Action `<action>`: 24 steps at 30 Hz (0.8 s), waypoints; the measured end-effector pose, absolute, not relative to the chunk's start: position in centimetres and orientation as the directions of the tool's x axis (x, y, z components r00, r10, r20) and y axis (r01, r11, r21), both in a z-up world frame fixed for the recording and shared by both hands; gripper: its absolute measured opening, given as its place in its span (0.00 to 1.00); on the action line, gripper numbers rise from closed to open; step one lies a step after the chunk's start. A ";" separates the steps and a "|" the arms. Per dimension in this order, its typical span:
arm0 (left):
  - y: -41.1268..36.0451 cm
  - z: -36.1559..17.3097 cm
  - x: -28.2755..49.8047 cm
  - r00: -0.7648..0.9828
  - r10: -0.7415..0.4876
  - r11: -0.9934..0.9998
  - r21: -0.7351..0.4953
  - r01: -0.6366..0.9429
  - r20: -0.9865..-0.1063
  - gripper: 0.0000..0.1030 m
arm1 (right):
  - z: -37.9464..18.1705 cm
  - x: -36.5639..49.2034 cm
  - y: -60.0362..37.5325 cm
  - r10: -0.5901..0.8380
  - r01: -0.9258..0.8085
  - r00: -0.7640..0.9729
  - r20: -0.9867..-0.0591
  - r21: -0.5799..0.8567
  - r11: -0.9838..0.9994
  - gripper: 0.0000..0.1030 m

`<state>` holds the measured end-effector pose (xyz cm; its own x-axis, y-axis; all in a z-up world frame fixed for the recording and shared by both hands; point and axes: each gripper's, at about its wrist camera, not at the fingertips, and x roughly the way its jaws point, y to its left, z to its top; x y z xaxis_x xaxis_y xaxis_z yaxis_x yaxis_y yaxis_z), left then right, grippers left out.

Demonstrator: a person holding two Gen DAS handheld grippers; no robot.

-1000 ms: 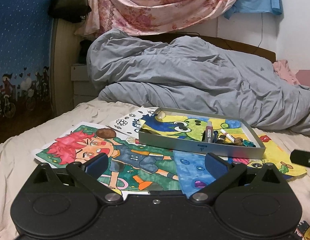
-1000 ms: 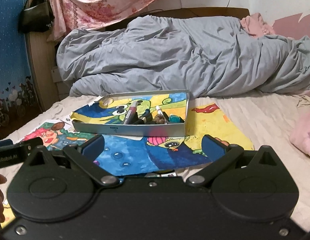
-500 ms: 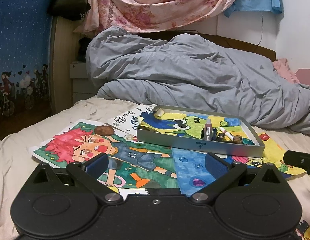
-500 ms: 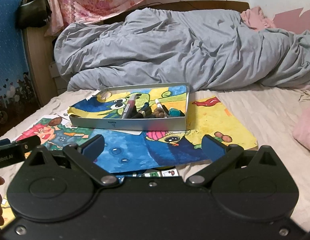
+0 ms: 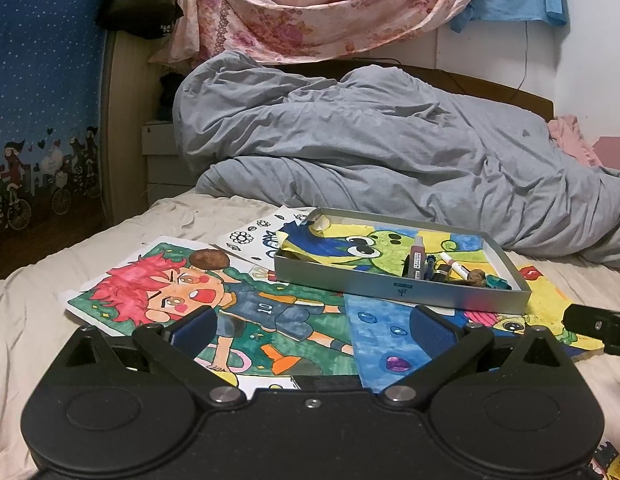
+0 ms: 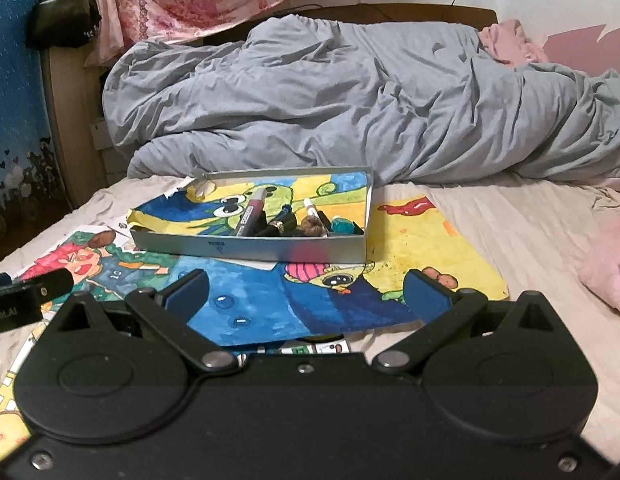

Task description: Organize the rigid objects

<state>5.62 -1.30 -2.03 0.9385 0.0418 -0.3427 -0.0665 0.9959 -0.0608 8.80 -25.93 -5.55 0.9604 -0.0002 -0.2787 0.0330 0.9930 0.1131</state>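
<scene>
A shallow grey tin tray (image 5: 401,292) (image 6: 254,246) lies on coloured drawings on the bed. In it are a pink marker (image 5: 417,254) (image 6: 252,212), a white pen (image 5: 453,260) (image 6: 311,206), dark small items, a brown lump (image 6: 311,226) and a teal piece (image 6: 341,226). A brown round object (image 5: 208,258) (image 6: 102,237) lies on the red-haired drawing (image 5: 182,292), left of the tray. My left gripper (image 5: 310,330) is open and empty, short of the tray. My right gripper (image 6: 306,294) is open and empty over the blue drawing (image 6: 270,304).
A crumpled grey duvet (image 5: 369,160) (image 6: 349,112) fills the back of the bed. Pink cloth (image 6: 607,276) lies at the right. A wooden headboard and a blue patterned wall stand to the left. The other gripper's tip shows at each view's edge (image 5: 593,326) (image 6: 26,300).
Both grippers have drawn back and risen slightly, so the tray sits a little farther off. Both stay open and empty. Nothing on the bed has moved.
</scene>
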 end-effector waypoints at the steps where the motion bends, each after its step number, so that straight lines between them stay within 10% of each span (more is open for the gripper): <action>1: -1.3 -2.0 5.6 0.939 0.041 0.996 -0.061 -0.066 -0.343 0.99 | -5.5 8.8 -26.0 0.002 0.031 0.962 -0.271 0.115 0.993 1.00; 24: -1.7 -1.8 5.3 0.947 0.039 0.997 -0.048 -0.058 -0.319 0.99 | -5.1 8.2 -25.7 0.009 0.013 0.982 -0.190 0.116 0.993 1.00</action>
<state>5.26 -1.70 -1.78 0.9469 0.0391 -0.3192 -0.0575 0.9972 -0.0485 8.17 -25.70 -5.08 0.9817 0.0092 -0.1900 0.0131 0.9932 0.1157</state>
